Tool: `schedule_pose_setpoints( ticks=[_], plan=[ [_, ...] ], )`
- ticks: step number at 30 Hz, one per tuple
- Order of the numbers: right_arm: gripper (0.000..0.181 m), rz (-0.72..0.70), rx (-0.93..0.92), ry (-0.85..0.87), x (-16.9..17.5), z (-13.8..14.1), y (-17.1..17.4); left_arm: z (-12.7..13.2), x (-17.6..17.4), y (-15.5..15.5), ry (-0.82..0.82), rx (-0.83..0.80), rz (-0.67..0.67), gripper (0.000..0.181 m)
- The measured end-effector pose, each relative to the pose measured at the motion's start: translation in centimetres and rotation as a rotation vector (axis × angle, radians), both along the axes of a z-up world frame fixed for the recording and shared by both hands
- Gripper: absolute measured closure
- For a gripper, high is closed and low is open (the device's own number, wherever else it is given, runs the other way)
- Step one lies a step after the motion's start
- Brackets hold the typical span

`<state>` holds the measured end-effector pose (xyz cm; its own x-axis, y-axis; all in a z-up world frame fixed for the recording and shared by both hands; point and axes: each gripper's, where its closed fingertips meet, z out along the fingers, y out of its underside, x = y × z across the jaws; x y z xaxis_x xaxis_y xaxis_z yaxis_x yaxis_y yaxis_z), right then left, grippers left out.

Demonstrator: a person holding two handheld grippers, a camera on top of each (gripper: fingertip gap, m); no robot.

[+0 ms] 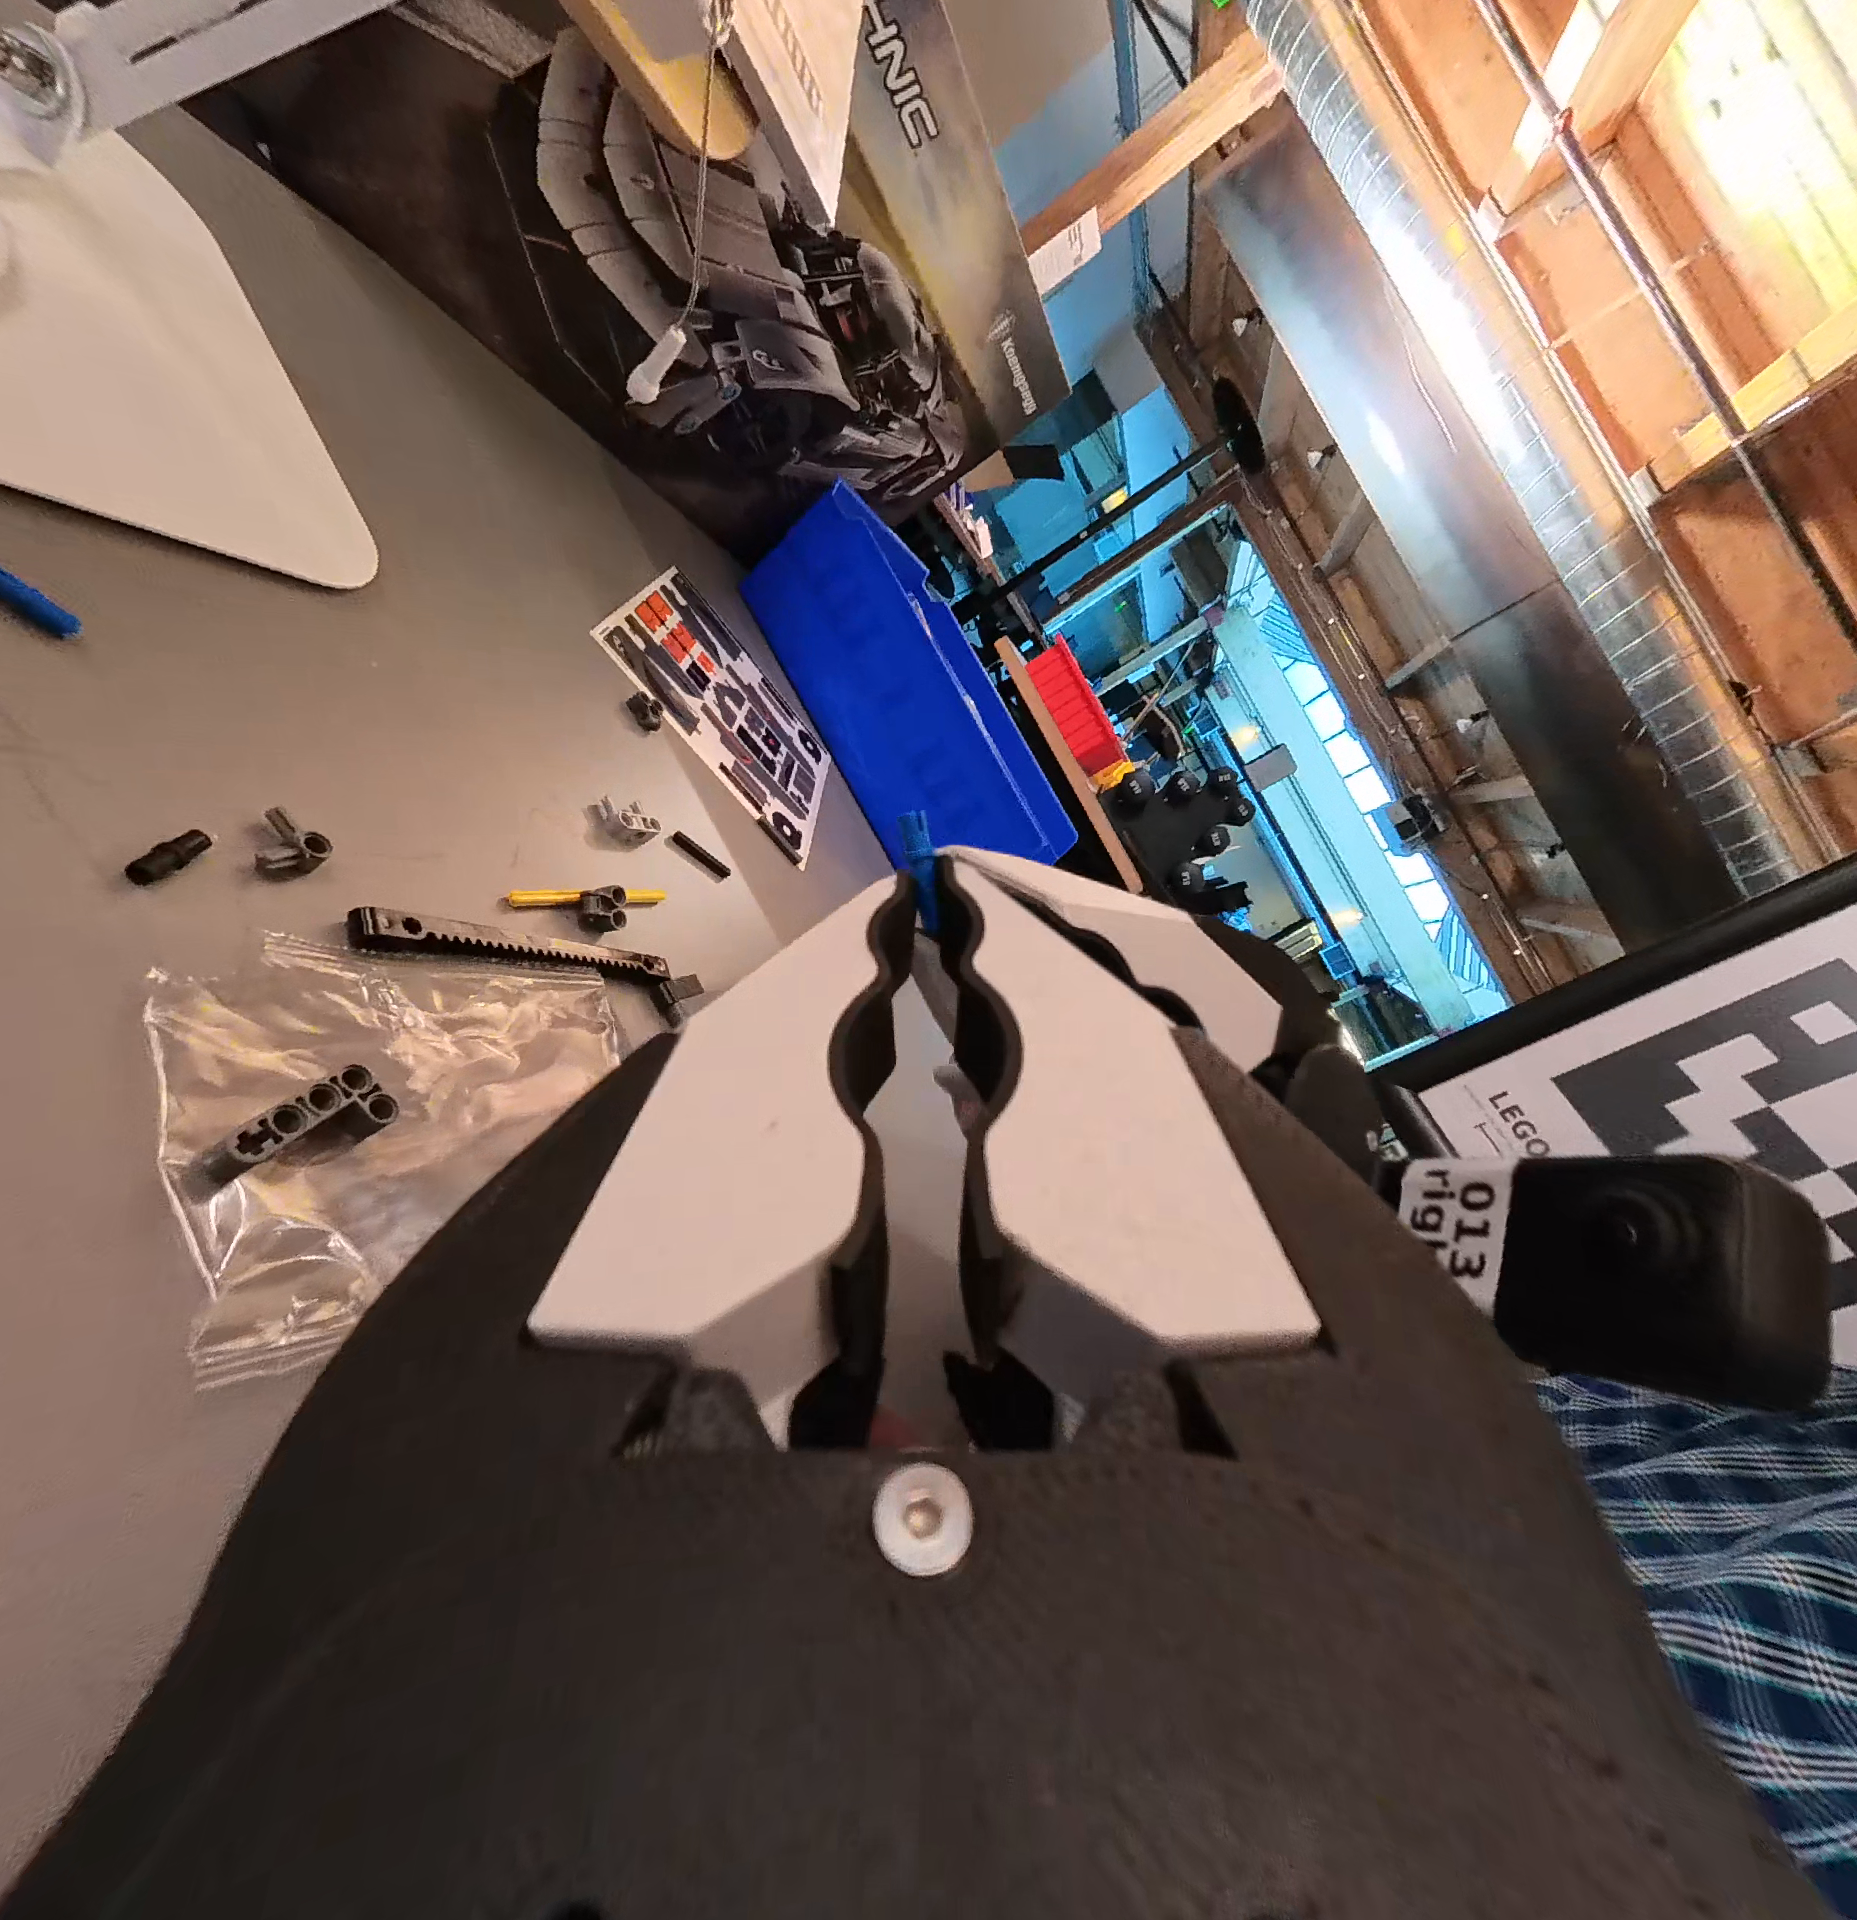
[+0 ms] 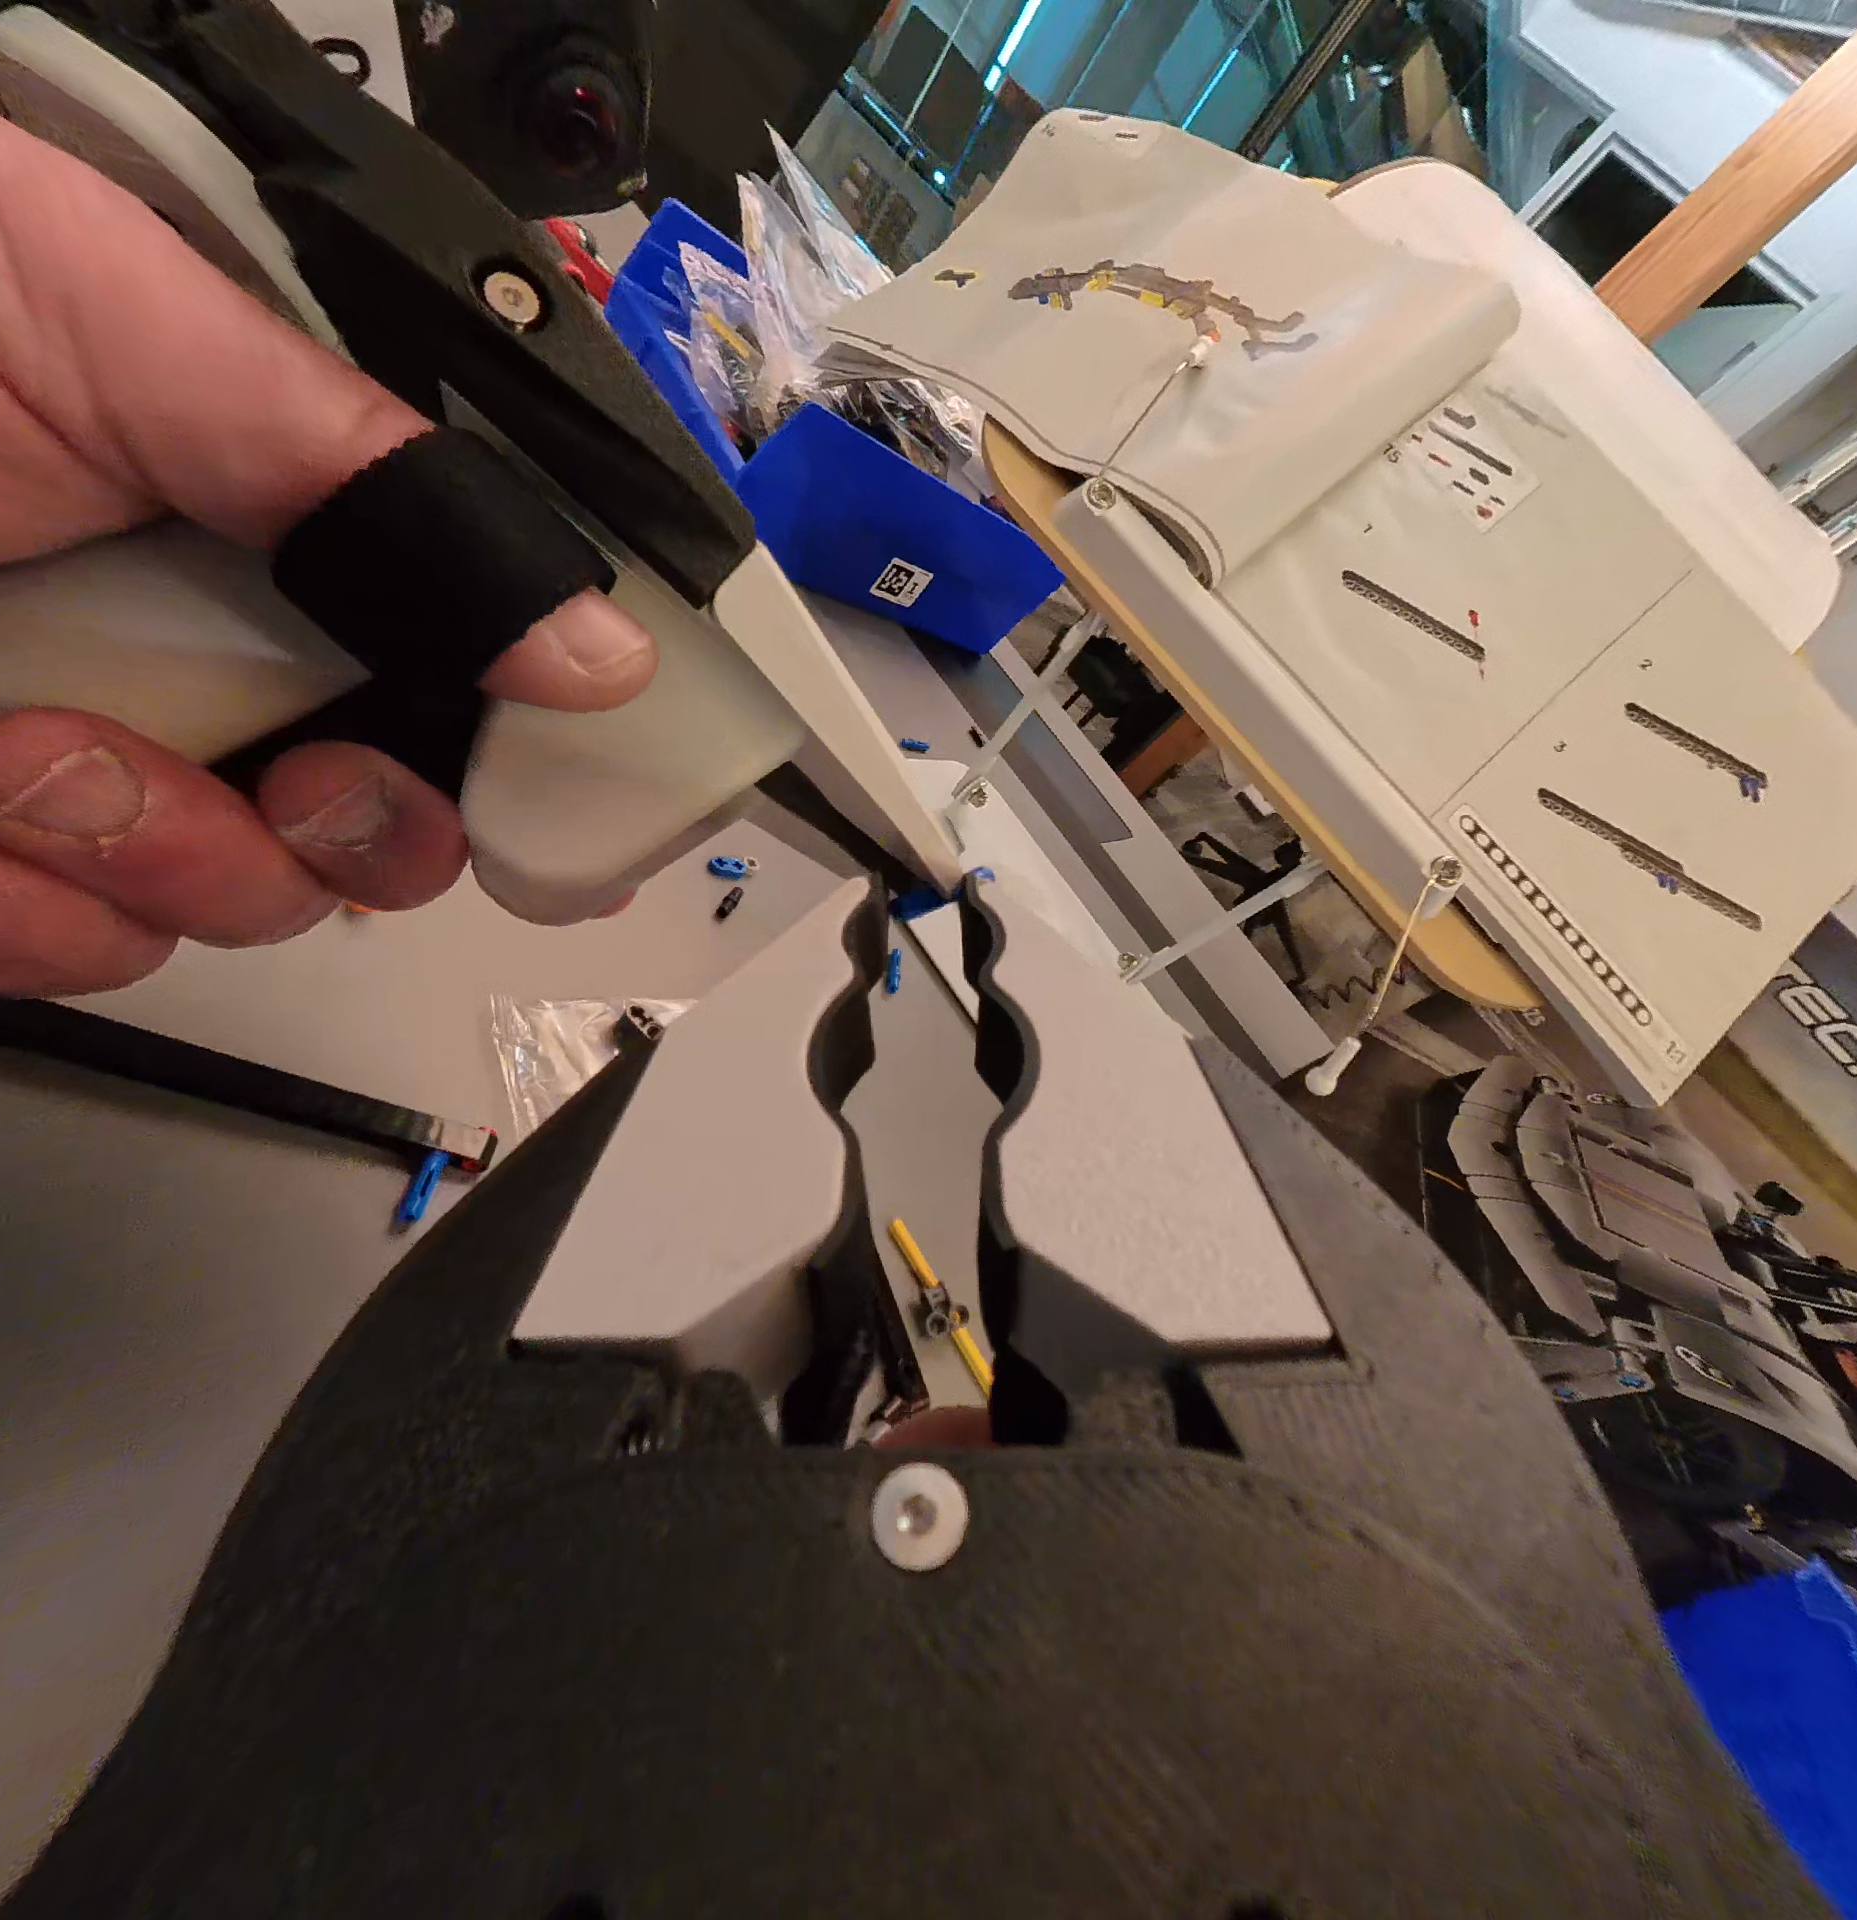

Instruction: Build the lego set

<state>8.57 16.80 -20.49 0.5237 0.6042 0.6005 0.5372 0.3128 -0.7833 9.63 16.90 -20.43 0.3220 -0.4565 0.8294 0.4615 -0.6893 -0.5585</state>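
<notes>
Tabletop (image 1: 280, 727): grey, matte — loose parts scattered at 9 o'clock in the left wrist view.
Left tool (image 1: 932, 883): fingers together, clamped on a blue pin (image 1: 919, 842) at the tips.
Right tool (image 2: 919, 899): pads slightly apart, tips touching the blue pin (image 2: 916, 902); firm grip — cannot tell.
Toothed rack (image 1: 508, 945): black, flat, just above a clear bag (image 1: 384, 1122).
Yellow axle (image 1: 581, 897): lies threaded through a grey connector.
Sticker sheet (image 1: 726, 717): beside the blue bin (image 1: 903, 686).
Instruction booklet (image 2: 1423, 582): on a stand, 2 o'clock, right wrist view.
Room: wooden beams, metal duct (image 1: 1423, 468) overhead.
</notes>
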Motion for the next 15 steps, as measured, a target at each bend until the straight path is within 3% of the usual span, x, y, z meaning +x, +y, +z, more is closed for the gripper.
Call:
schedule_pose_setpoints(
  ticks=[15],
  plan=[
    [0.179, 0.032, -0.034, 0.106, 0.7, 1.2, -0.1, 1.3, 0.3, 0.0, -0.170, -0.026, 0.005, 0.179]
  ],
)
